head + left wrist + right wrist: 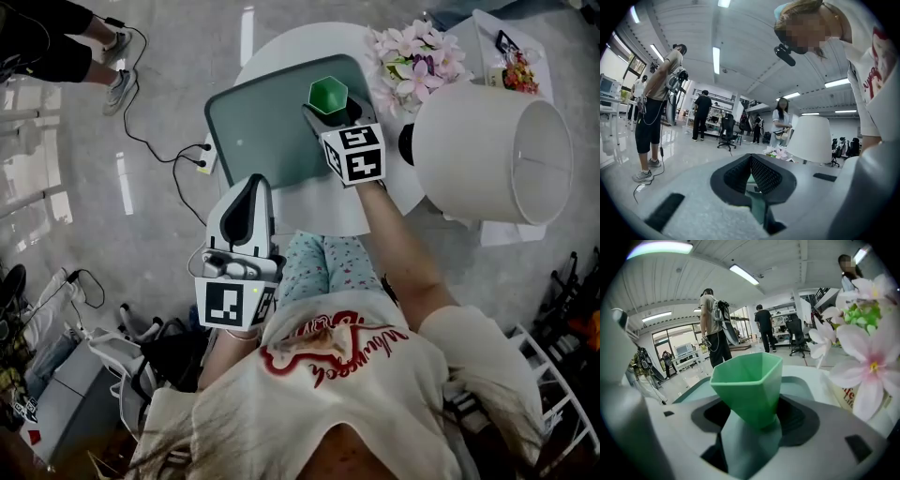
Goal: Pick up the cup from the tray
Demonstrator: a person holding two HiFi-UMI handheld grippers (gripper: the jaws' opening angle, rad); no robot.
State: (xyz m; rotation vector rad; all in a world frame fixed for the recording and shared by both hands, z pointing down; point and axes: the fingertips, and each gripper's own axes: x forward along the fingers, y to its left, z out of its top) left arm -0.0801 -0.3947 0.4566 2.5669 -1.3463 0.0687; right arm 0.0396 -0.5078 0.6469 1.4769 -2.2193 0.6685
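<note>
The cup (328,94) is a small green one with flat angled sides, wide at the rim and narrow at the foot. It sits at the far right corner of the grey-green tray (253,122), on the round white table (281,47). It looks like thin hard plastic and seems empty, so it is probably very light, stiff and fairly slick. A hard squeeze could flex it or make it pop out of the grip. Because the walls taper, pads closing high up would tend to push it downward. The safer hold is low, across two opposite flat faces just above the foot.

The right claw (333,111) has its jaws spread wide on either side of the cup's lower part. In the right gripper view the cup (747,380) stands between the dark pads with a gap on each side, so nothing is gripped yet.

Pink flowers (412,56) stand just beside the cup on the right, close enough to brush when lifting. A white lampshade (487,150) lies further right.

The left claw (251,187) hangs near the person's lap, off the table, with its jaws together and empty.
</note>
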